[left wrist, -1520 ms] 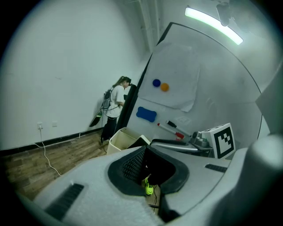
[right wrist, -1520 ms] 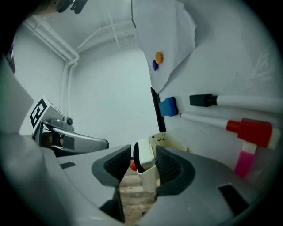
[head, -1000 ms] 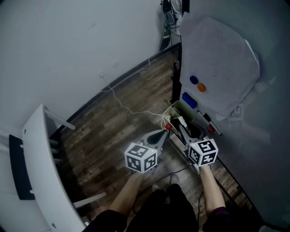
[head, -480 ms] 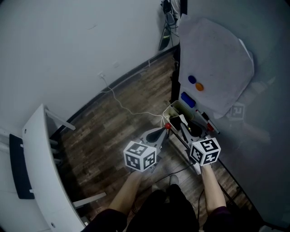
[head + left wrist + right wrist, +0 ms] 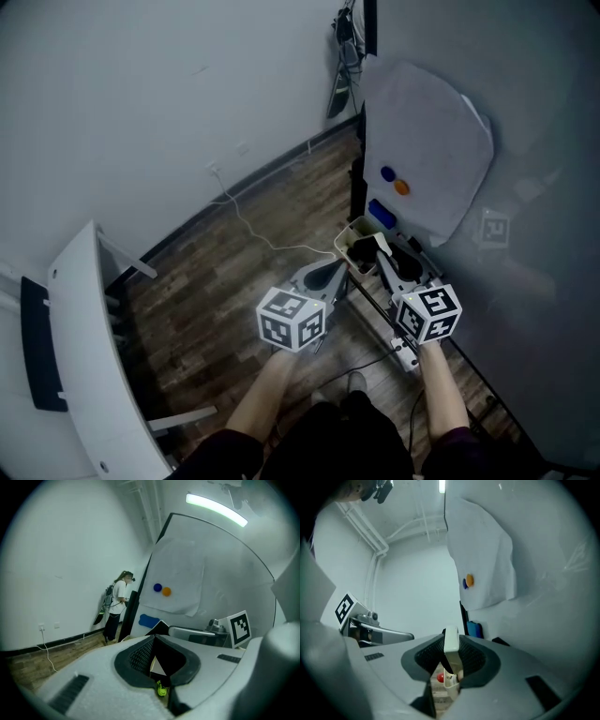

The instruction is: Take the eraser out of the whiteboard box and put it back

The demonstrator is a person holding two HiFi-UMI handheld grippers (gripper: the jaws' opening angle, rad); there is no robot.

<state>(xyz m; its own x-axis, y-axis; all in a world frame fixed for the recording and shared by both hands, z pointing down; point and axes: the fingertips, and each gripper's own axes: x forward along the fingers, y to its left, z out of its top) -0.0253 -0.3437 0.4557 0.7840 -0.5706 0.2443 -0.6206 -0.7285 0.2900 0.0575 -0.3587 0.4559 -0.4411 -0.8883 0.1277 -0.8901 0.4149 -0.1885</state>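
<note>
Right gripper (image 5: 451, 638): jaws just closed in, clamped on white oblong eraser (image 5: 451, 649), held near level over cream open whiteboard box (image 5: 351, 234). Left gripper (image 5: 155, 637): jaws together, empty, just left of the right one. Brown plank floor (image 5: 234, 272) open to left; grey whiteboard (image 5: 525, 141) close on right.

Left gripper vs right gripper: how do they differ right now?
Left gripper has its jaws together; right gripper has its jaws held apart. Left gripper is empty; right gripper clamps the white eraser, its jaws having just been closing on it. Both point toward the whiteboard.
</note>
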